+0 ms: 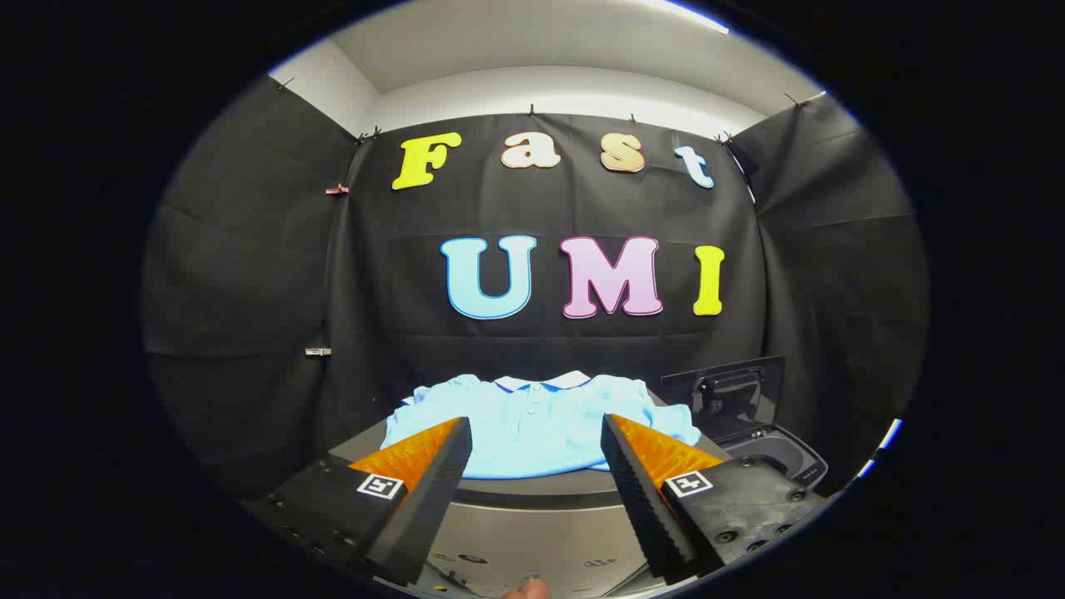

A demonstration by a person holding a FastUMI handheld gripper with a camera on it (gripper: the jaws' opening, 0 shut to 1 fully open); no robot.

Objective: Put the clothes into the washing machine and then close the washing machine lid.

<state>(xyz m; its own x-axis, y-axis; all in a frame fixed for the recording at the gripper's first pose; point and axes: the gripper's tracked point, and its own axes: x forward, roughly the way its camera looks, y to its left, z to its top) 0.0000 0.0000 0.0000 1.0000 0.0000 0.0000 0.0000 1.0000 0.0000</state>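
1. Because the light blue polo shirt with a white collar is soft, thin cloth, it should weigh little, sag when lifted and bunch easily; a pinch on a gathered fold near its middle looks the safest hold.
2. It lies spread flat on a round dark tabletop, just ahead of the fingers.
3. Beside the shirt, on its right, the dark washing machine stands with its hinged lid raised upright.
4. The gripper is level, aimed straight at the shirt, its fingers spread wide apart and holding nothing, short of the cloth.
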